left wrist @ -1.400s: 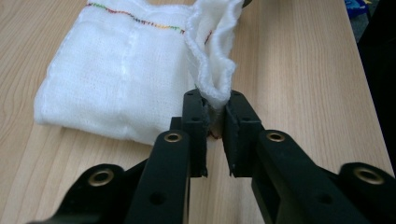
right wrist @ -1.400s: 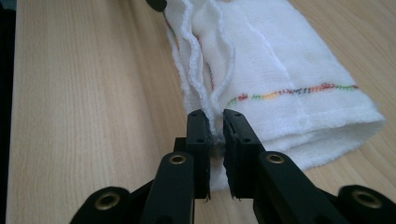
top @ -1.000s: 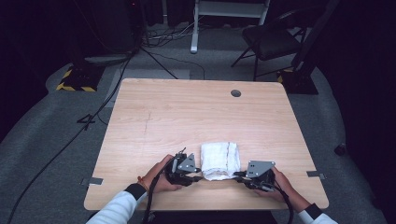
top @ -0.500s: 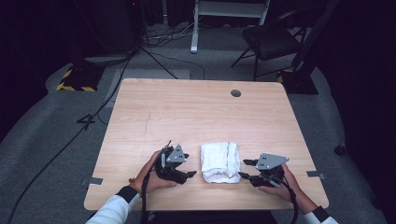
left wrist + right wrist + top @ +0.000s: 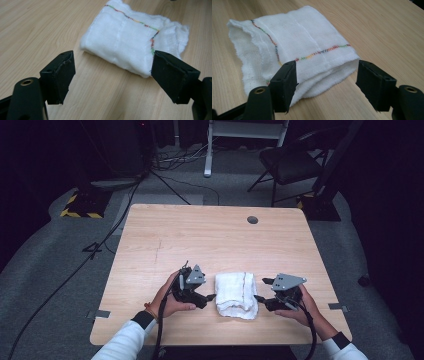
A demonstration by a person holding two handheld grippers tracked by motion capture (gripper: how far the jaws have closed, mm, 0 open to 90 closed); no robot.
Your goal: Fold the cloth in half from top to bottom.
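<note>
High view: folded cloth (image 5: 236,294) between left tool (image 5: 209,296) and right tool (image 5: 261,290)

no readable text, labels, brands or numbers anywhere

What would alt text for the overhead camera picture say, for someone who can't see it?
A folded white cloth lies near the front edge of a wooden table, with a hand-held claw on each side, the left claw and right claw both open and apart from it.

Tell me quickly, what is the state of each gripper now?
Left gripper: open, just been opening, holds nothing; cloth lies apart.
Right gripper: open, just been opening, holds nothing.
</note>
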